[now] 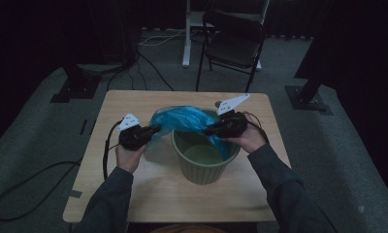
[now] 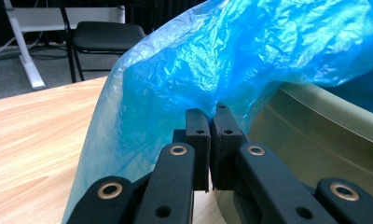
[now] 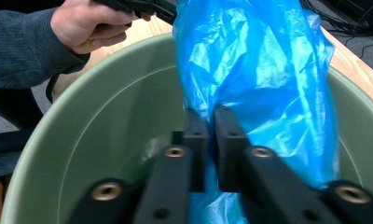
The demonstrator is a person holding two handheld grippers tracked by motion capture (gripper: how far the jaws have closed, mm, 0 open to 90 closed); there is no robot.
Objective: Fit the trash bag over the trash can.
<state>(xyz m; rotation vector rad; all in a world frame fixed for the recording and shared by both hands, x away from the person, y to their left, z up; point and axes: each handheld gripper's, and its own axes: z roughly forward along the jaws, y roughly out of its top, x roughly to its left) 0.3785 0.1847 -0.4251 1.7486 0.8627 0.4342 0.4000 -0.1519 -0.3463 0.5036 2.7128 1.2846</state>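
Dim grey carpet surrounds a small wooden bench [image 1: 134, 194], with a folding chair [image 1: 233, 43] and stand legs well behind it. On the bench stands a green bin [image 1: 204, 167], and a blue bag [image 1: 182, 119] is stretched over its far rim between two sets of tongs.

Left tongs [image 1: 155, 130] sit just outside the bin's left rim, closed on a pinch of the bag's film; in the left gripper view the pads [image 2: 197, 135] meet with the plastic bunched between them. Right tongs [image 1: 209, 130] reach over the right rim, and in the right gripper view the jaws stand nearly together with blue film caught at their tips, so they grip the bag too, which hangs down inside the bin in front of them.

The step in hand looks like lining the bin: the bag's mouth is being spread. Next, I judge, each pair of tongs must pull its edge outward and down past the rim on its own side, without tearing the thin film or tipping the bin.

Bare bench lies left of the left tongs and towards the person; right of the right tongs the bench edge is nearer.
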